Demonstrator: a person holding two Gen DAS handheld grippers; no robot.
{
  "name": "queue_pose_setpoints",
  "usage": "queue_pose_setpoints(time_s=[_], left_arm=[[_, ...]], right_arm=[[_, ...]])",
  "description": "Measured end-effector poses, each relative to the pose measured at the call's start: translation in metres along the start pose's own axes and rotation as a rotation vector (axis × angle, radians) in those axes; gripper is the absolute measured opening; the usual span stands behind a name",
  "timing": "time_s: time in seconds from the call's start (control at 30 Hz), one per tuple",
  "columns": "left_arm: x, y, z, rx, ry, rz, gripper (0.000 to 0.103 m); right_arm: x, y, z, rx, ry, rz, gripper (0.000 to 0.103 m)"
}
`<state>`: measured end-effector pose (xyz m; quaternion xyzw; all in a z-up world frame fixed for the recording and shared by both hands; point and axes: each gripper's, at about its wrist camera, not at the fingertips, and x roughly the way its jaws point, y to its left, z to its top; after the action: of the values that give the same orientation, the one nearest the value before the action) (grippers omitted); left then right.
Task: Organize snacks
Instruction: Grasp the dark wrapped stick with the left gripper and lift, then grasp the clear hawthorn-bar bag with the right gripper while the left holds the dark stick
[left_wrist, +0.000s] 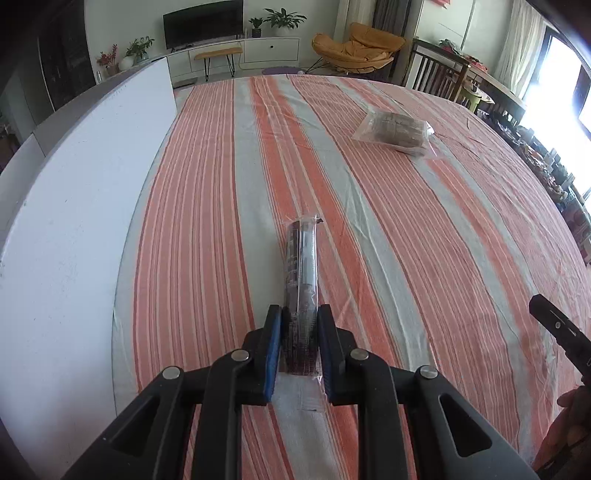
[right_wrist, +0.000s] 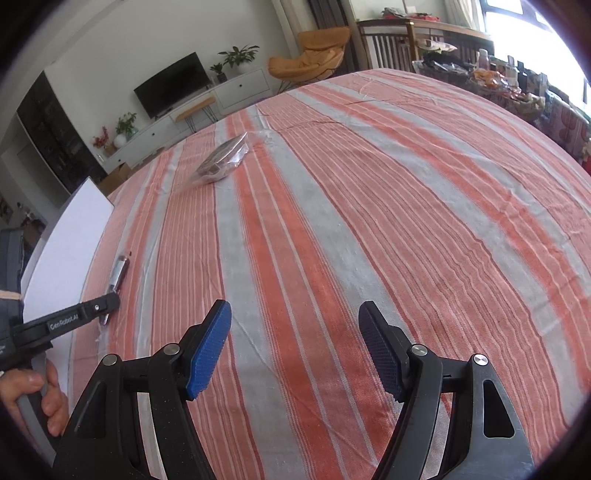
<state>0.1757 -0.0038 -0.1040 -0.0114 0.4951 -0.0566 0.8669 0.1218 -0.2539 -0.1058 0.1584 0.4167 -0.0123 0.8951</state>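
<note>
Left gripper (left_wrist: 299, 325): jaws pinching the near end of a narrow clear-wrapped snack pack (left_wrist: 302, 273); blue pads press on both of its long sides; the pack's long axis runs straight away from the jaws toward the far side, its far end over the striped tablecloth (left_wrist: 424, 258) — whether that end rests on the cloth cannot be told. Right gripper (right_wrist: 295, 339): jaws spread wide, nothing between them, only cloth beneath.

Second item — a clear bag of dark snacks (left_wrist: 395, 129) — lies far and to the right of the held pack, well apart from it; from the right wrist view it sits far and left of the open jaws. Judgement: the right gripper is free for it, neither plainly nearer; the coming move turns on carrying the held pack far and rightward.

A white board (left_wrist: 74, 221) borders the cloth on the left.
</note>
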Motion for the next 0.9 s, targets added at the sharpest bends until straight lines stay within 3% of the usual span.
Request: queue_pose_setpoints(time_s=[0.1, 0.13, 0.17, 0.27, 0.4, 0.47, 0.57, 0.63, 0.77, 0.9], left_arm=[[-0.002, 0.003, -0.010, 0.014, -0.048, -0.002, 0.035], [0.000, 0.003, -0.010, 0.018, -0.052, 0.008, 0.057], [0.002, 0.001, -0.010, 0.019, -0.056, 0.021, 0.071], [0.010, 0.004, -0.009, 0.039, -0.088, 0.071, 0.082], [0.015, 0.011, -0.008, 0.028, -0.106, 0.075, 0.088], [0.019, 0.014, -0.006, 0.013, -0.089, 0.074, 0.101], [0.020, 0.015, -0.006, 0.018, -0.083, 0.072, 0.103], [0.020, 0.015, -0.006, 0.018, -0.083, 0.072, 0.103], [0.020, 0.015, -0.006, 0.018, -0.083, 0.071, 0.103], [0.020, 0.015, -0.006, 0.018, -0.083, 0.070, 0.103]], right_arm=[[0.005, 0.000, 0.000, -0.003, 0.022, -0.025, 0.075], [0.007, 0.001, -0.001, -0.008, 0.027, -0.037, 0.075], [0.007, 0.001, -0.001, -0.014, 0.029, -0.046, 0.075], [0.005, 0.002, -0.002, -0.023, 0.020, -0.060, 0.075], [0.006, -0.001, -0.003, -0.010, 0.028, -0.064, 0.075], [0.007, 0.000, -0.003, -0.019, 0.034, -0.064, 0.075], [0.009, 0.003, 0.003, -0.022, 0.043, 0.009, 0.076], [0.014, 0.013, 0.023, -0.061, 0.037, 0.000, 0.076], [0.042, 0.050, 0.099, -0.099, 0.044, 0.031, 0.076], [0.102, 0.090, 0.171, -0.060, 0.140, 0.032, 0.078]])
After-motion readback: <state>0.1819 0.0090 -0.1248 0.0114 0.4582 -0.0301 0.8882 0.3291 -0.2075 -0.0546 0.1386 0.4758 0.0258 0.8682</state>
